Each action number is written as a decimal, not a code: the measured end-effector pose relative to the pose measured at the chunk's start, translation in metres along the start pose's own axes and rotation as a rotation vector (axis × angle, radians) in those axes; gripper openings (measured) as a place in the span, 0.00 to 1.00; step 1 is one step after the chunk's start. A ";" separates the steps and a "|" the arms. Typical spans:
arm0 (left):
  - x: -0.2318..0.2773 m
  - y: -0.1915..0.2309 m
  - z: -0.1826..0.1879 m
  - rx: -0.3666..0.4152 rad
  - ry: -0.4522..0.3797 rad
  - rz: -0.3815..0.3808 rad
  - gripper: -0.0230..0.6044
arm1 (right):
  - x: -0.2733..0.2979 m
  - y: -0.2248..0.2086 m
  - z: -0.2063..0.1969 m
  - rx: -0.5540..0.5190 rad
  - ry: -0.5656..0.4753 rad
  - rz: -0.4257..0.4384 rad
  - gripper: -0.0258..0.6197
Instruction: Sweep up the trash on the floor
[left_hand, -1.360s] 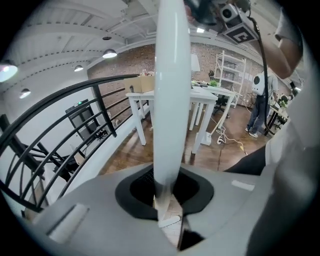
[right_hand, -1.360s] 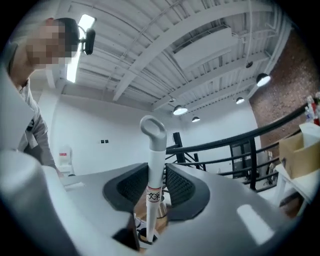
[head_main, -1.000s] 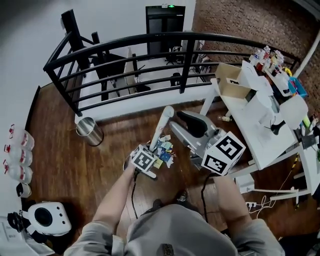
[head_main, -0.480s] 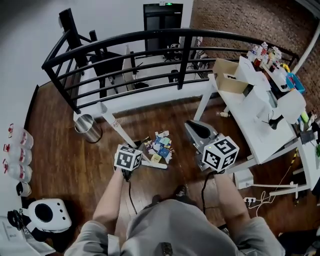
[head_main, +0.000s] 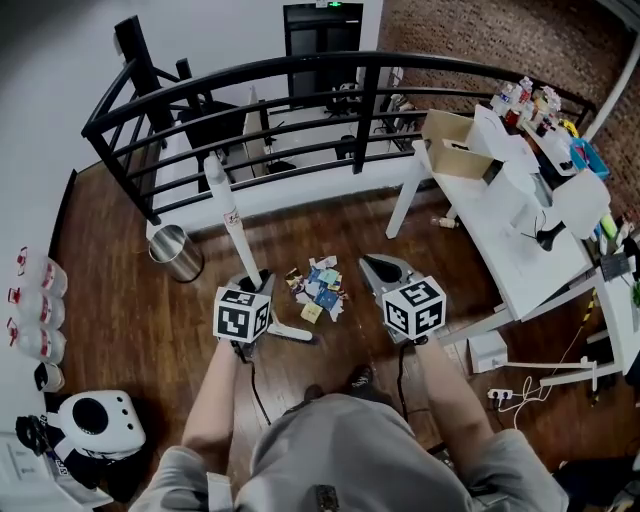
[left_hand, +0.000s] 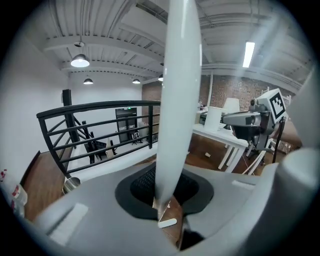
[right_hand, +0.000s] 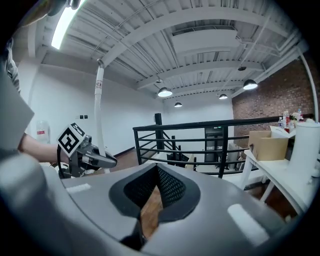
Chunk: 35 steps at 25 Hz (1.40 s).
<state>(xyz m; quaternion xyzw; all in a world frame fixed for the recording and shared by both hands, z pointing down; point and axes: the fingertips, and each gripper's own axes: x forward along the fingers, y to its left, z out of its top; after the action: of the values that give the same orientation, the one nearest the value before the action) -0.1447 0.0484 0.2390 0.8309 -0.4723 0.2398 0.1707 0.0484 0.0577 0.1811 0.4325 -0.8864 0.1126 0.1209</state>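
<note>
White handle (left_hand: 177, 100) cut by top edge; trash pieces (head_main: 318, 290) unidentifiably small.

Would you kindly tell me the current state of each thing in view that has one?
Left hand-held gripper: shut on white handle.
Right hand-held gripper: jaws just closed shut, nothing between them.
Trash pile: loose on the floor, unswept.
Metal bin: upright.
Cardboard box: open, on the table.

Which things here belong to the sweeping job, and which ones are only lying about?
For the job: trash pile; white handle, clamped in the left gripper; right gripper, jaws just closed with nothing between them.
Just lying about: metal bin; white table; cardboard box; black railing.
</note>
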 end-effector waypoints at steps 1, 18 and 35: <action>-0.004 0.001 0.002 0.002 -0.004 0.006 0.12 | 0.001 0.002 -0.004 0.000 0.008 0.004 0.04; -0.027 -0.008 0.018 -0.005 -0.104 -0.031 0.12 | 0.005 0.043 0.010 -0.022 -0.019 0.086 0.04; -0.019 -0.011 0.031 0.010 -0.115 -0.060 0.12 | 0.002 0.033 0.024 -0.027 -0.039 0.061 0.04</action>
<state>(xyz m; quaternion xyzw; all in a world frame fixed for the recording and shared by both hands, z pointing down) -0.1360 0.0516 0.2024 0.8577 -0.4552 0.1888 0.1464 0.0178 0.0691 0.1560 0.4057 -0.9028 0.0957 0.1059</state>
